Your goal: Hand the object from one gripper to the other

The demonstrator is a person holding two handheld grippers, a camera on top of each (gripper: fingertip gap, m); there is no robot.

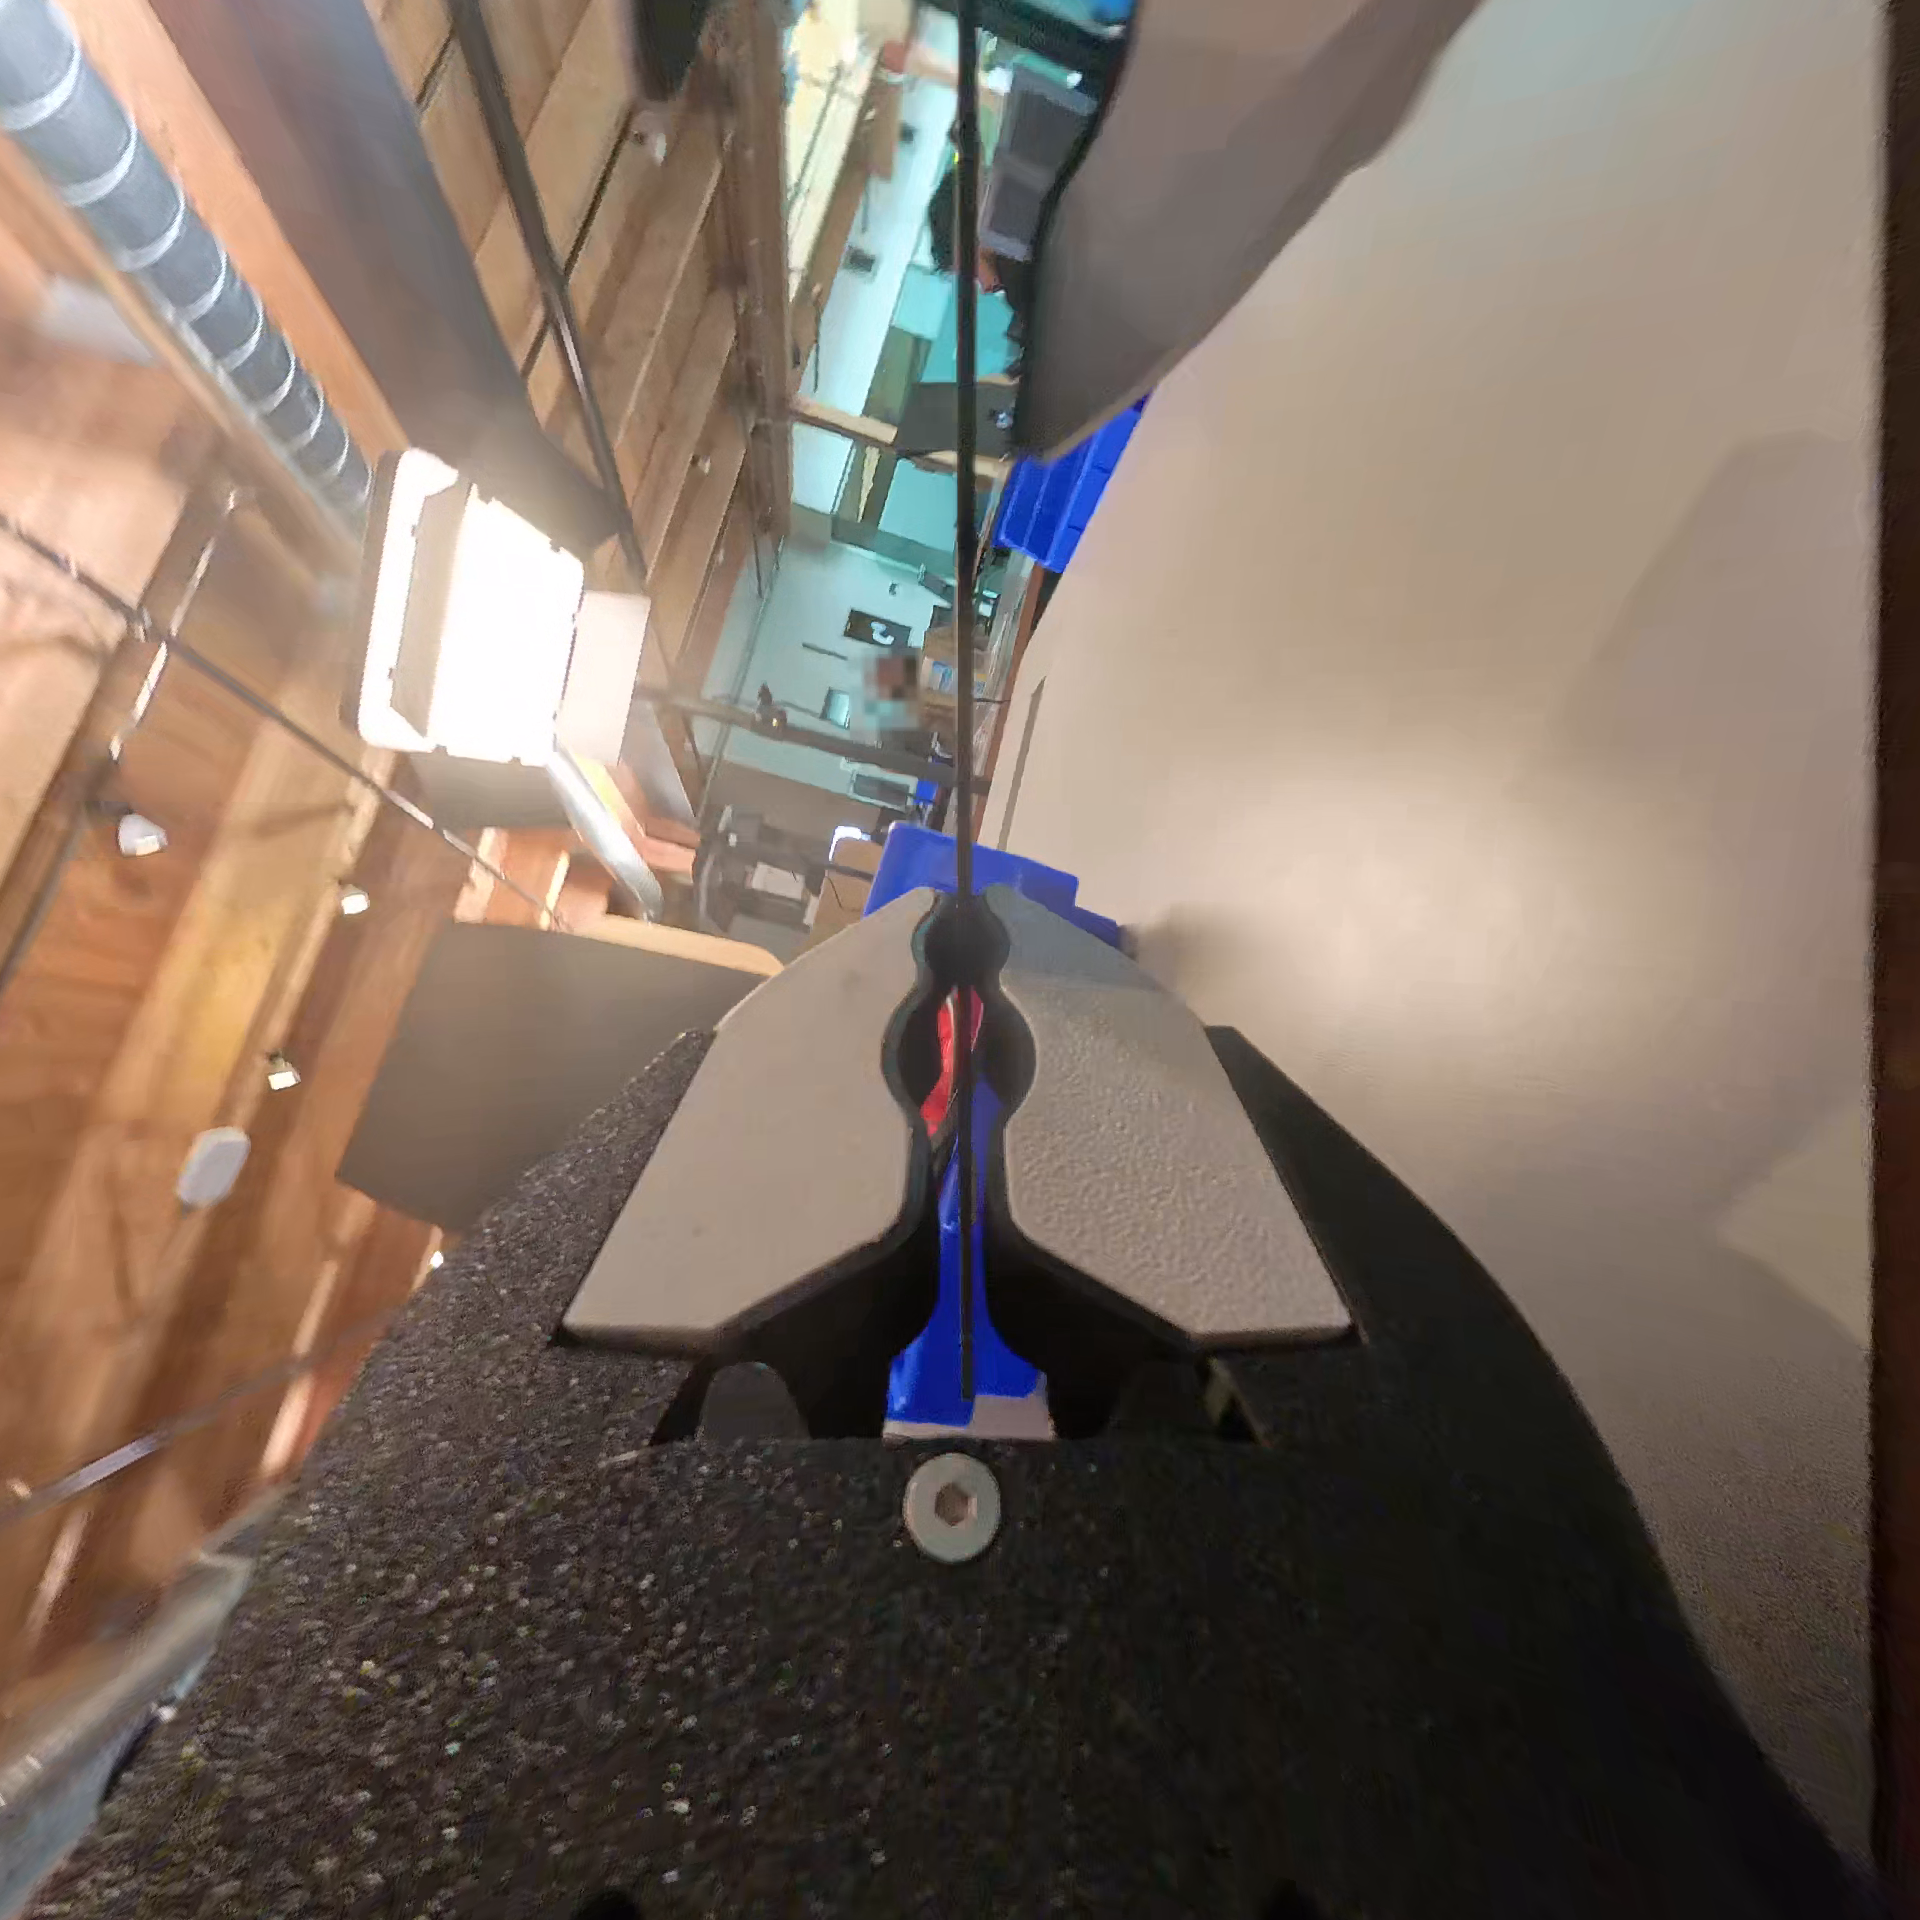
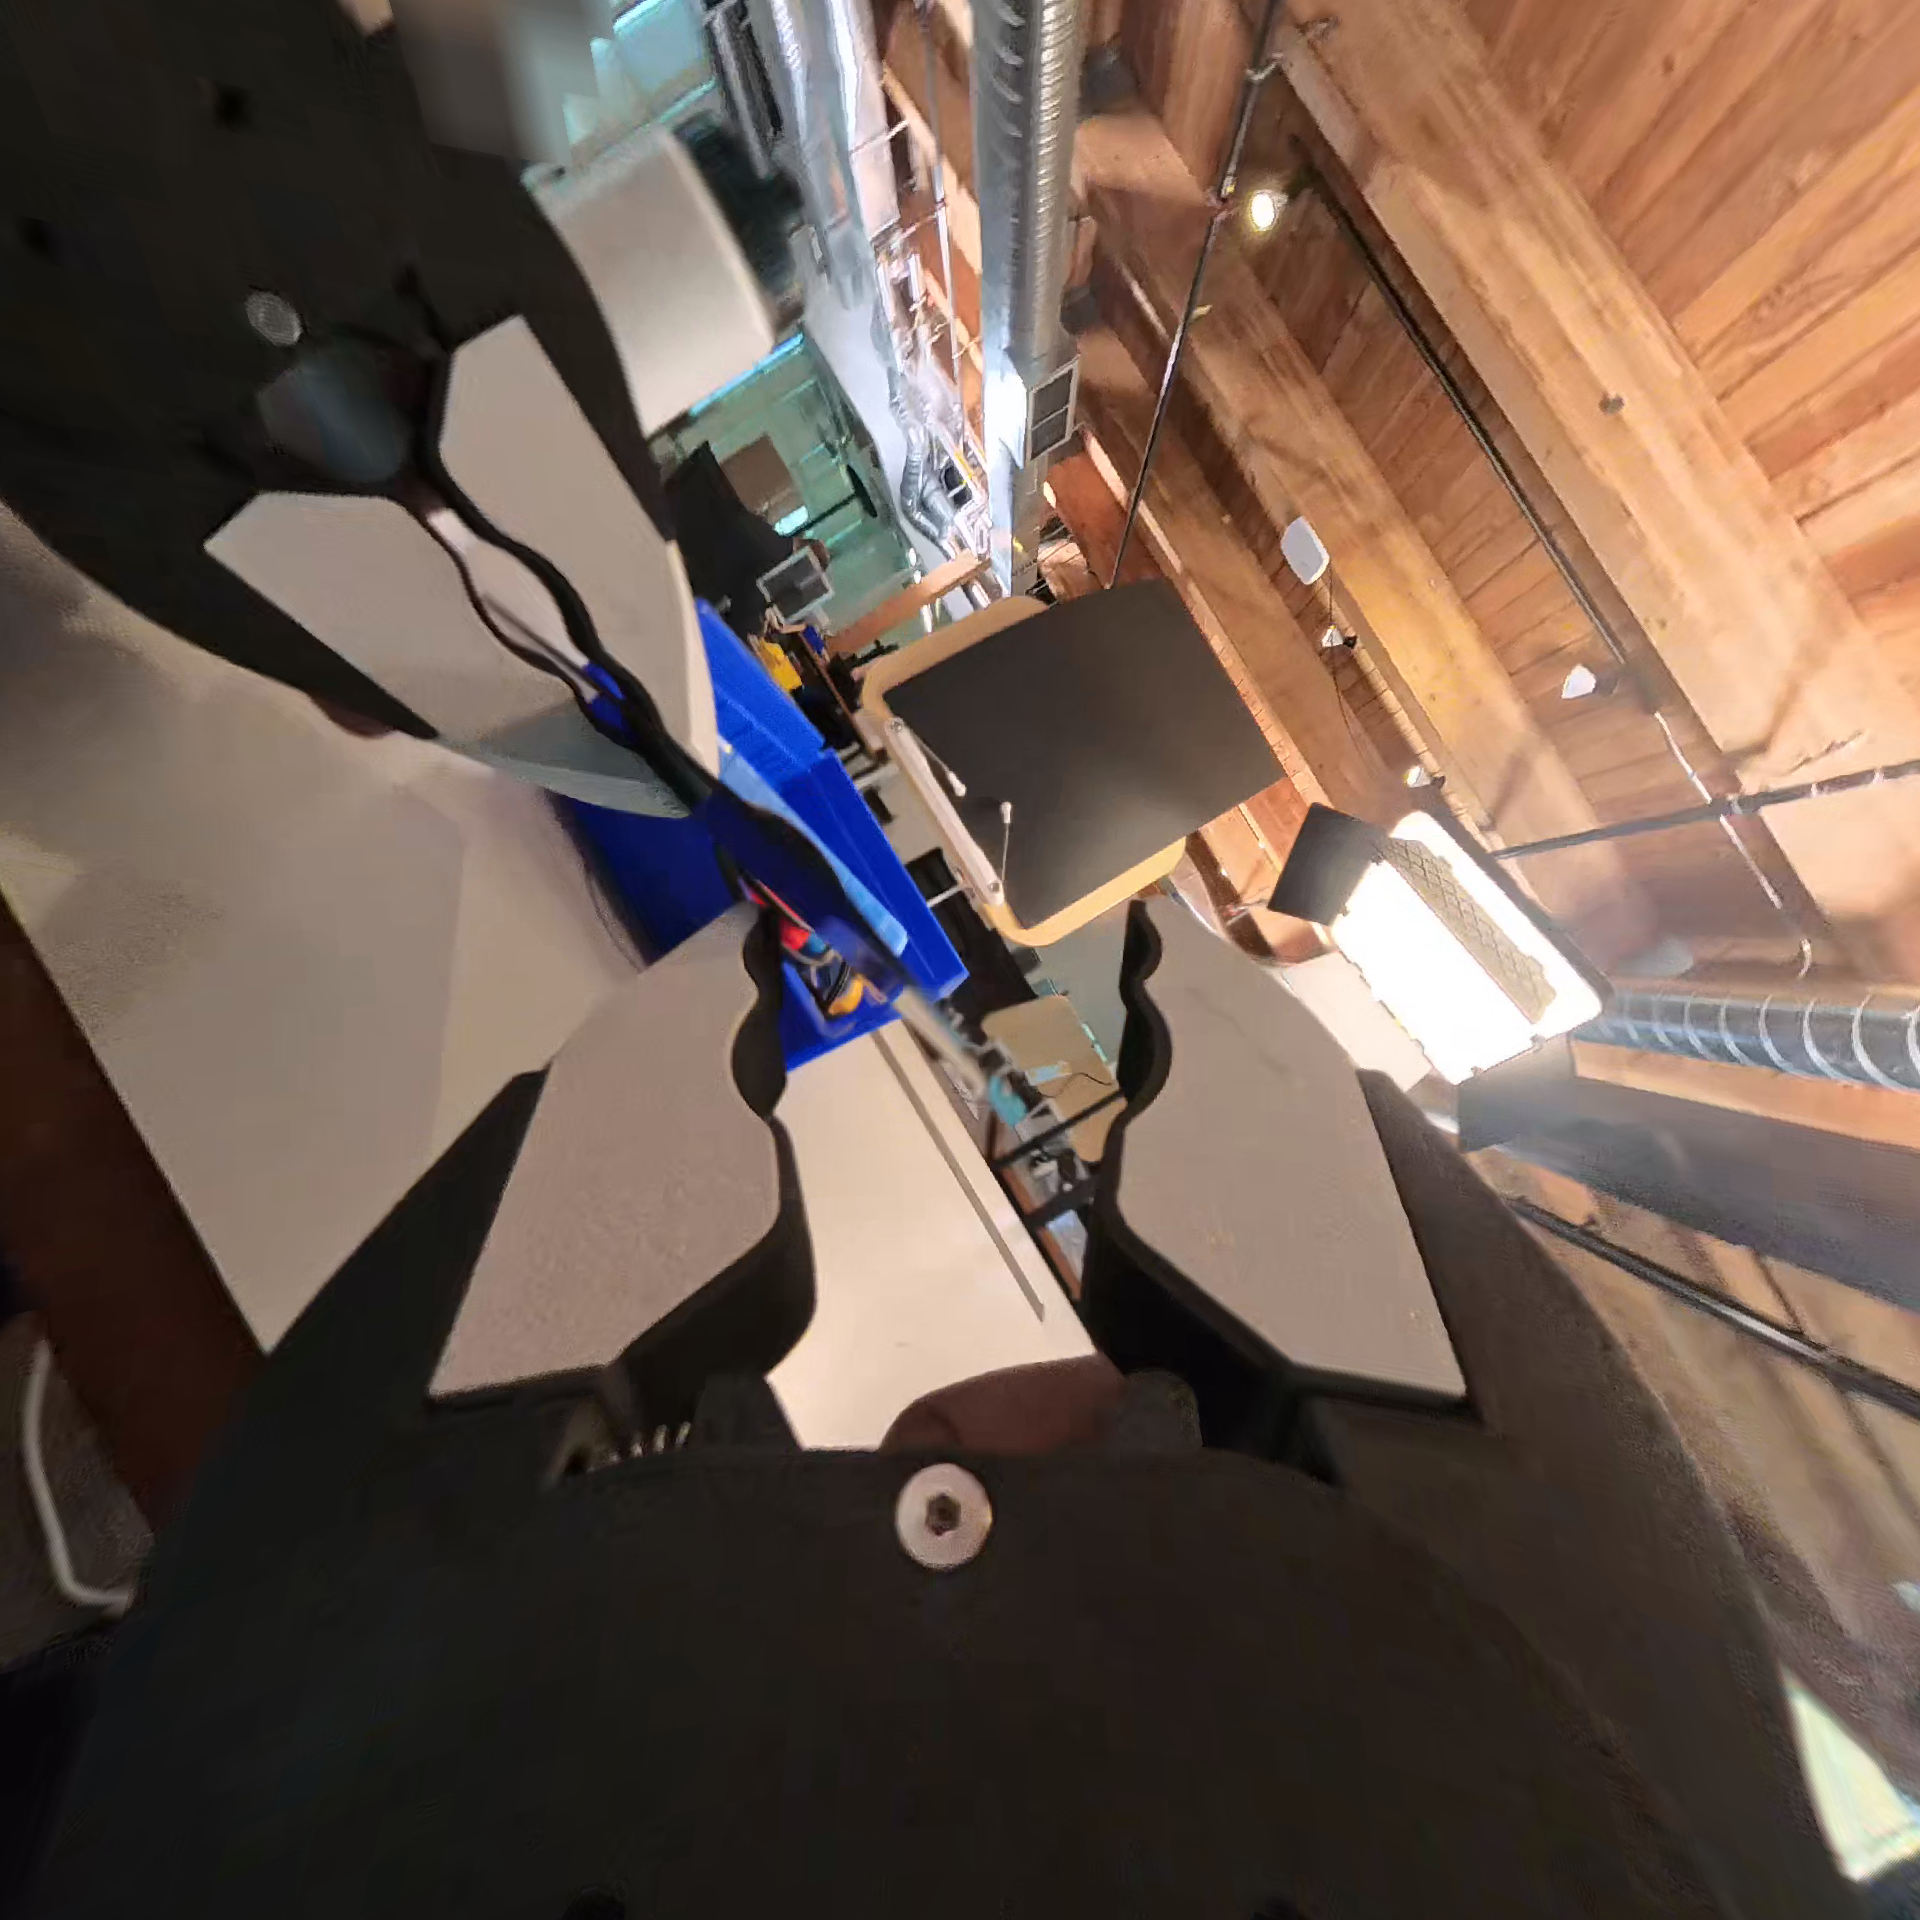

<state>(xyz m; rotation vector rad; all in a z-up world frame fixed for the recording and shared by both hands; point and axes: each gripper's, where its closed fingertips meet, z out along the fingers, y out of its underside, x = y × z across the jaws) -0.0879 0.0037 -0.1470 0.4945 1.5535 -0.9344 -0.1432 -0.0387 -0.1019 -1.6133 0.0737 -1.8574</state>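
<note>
A: Why are the left tongs (image 1: pixel 961 940) clamped tight on the thin black cable (image 1: pixel 968 582)?
B: So its free length runs toward 12 o'clock for the right tongs (image 2: pixel 940 1023), spread wide and empty.

Grey finger plates (image 1: pixel 790 1153) with pebbled texture, set in speckled black body (image 1: pixel 831 1662). Thin black tie (image 1: pixel 966 623) clamped between plates. Silver screw (image 1: pixel 951 1507) in the black body below them. Blue bin (image 1: pixel 1070 499) beside the tie. White table (image 1: pixel 1507 727) right of the tie. Brown wood ceiling (image 1: pixel 125 935) left of the tie, with ribbed grey duct (image 1: pixel 208 281) and glowing white lamp (image 1: pixel 468 634).

In right wrist view: grey plates, black edging on right gripper (image 2: pixel 940 997); blue bin (image 2: pixel 821 821) left of it; matte black panel (image 2: pixel 1081 727), tan rim, above it; warm brown planks (image 2: pixel 1662 312) beyond.
</note>
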